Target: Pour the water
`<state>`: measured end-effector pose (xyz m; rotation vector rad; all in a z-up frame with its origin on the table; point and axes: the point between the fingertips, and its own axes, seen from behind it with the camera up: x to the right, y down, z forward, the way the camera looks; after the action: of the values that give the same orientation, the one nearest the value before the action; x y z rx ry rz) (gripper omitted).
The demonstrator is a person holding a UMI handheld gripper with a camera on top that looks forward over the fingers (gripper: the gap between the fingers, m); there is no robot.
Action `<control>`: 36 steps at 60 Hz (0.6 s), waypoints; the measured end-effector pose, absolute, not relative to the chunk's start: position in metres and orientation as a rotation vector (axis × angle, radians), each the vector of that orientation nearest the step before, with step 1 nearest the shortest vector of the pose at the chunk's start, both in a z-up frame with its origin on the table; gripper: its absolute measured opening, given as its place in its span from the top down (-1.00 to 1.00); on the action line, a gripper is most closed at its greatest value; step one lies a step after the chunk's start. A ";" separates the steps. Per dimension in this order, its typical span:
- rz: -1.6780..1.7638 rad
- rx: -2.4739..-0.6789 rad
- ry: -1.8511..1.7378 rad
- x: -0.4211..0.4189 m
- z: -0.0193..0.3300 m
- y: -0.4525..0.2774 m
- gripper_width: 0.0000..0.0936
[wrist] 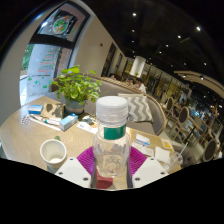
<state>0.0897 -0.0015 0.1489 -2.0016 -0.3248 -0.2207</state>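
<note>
A clear plastic water bottle [112, 140] with a white cap and a green label stands upright between my fingers. My gripper [111, 163] is shut on it: the magenta pads [86, 158] press on its lower body from both sides. The cap is on. A small white cup [52, 152] stands on the round light table [20, 135], to the left of the bottle and a little beyond the left finger. The bottle's base is hidden low between the fingers.
A potted green plant [75, 86] stands beyond the cup, with books or boxes [55, 116] at its foot. Papers [150, 143] lie to the right of the bottle. Chairs and tables fill the room behind.
</note>
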 end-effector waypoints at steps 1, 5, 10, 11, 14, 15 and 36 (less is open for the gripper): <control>-0.191 -2.008 -0.309 0.089 0.143 -0.001 0.14; -0.106 -2.031 -0.272 0.089 0.119 0.000 0.14; -0.041 -2.054 -0.246 0.086 0.088 0.003 0.13; -0.032 -2.059 -0.241 0.087 0.083 0.004 0.13; -0.009 -2.076 -0.223 0.089 0.067 0.004 0.13; 0.002 -2.082 -0.218 0.090 0.062 0.004 0.12; 0.096 -2.080 -0.167 0.097 0.018 -0.006 -0.07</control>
<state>0.0968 -0.0061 0.0175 -2.0804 -0.1671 0.0964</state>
